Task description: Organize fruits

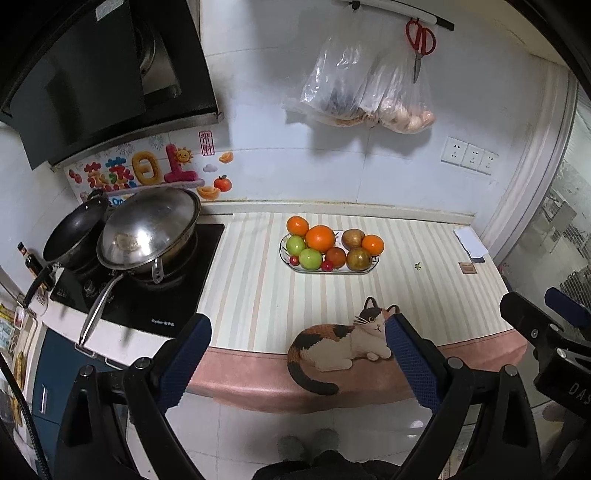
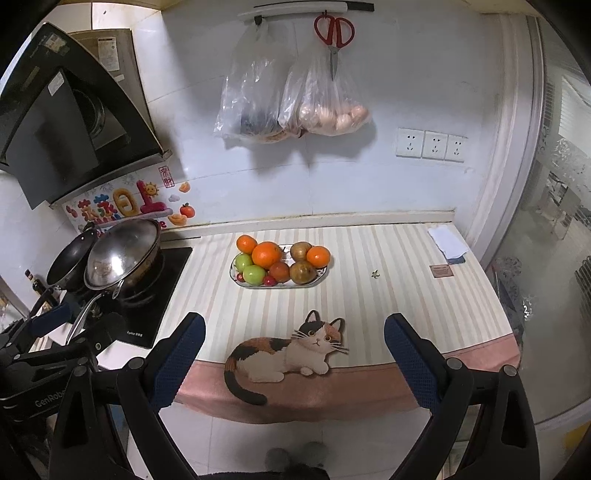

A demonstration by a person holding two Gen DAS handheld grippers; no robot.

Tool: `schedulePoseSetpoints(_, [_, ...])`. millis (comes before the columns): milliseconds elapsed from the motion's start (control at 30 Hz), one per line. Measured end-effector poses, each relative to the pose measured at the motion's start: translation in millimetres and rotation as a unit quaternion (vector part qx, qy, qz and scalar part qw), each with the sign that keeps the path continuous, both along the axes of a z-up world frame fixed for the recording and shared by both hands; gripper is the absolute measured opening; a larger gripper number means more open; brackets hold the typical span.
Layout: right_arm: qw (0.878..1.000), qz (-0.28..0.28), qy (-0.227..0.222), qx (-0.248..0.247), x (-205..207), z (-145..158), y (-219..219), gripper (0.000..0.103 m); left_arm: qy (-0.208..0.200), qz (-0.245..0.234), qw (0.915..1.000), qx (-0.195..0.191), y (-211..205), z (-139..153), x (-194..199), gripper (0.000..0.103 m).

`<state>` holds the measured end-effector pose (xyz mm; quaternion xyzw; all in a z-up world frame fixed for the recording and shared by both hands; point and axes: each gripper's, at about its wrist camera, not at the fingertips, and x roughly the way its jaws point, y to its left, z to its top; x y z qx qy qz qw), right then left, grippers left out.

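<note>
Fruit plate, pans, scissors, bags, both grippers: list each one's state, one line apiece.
Fruit plate: on the striped mat, piled full of fruit.
Steel pan: on the stove, tilted.
Black pan: behind the steel pan, tilted.
Scissors: hanging from the wall rail, blades shut.
Plastic bags: hanging, filled.
Left gripper: open, empty.
Right gripper: open, empty.

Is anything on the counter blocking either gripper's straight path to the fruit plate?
Nothing visible does. Between the open left gripper, the open right gripper and the fruit plate lies only the flat striped mat with its printed cat. The wok stands off to the left.
</note>
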<state>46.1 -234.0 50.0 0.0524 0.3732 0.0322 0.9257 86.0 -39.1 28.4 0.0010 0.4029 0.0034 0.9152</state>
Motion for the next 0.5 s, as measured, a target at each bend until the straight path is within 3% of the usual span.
schedulePoseSetpoints(133, [1.0, 0.005, 0.008, -0.001, 10, -8, -3, 0.1, 0.007, 0.006, 1.0, -0.002, -2, -7, 8, 0.103])
schedulePoseSetpoints(500, [0.999, 0.015, 0.032, -0.007, 68, -37, -1, 0.101, 0.016, 0.039, 0.999, 0.016, 0, -31, 60, 0.103])
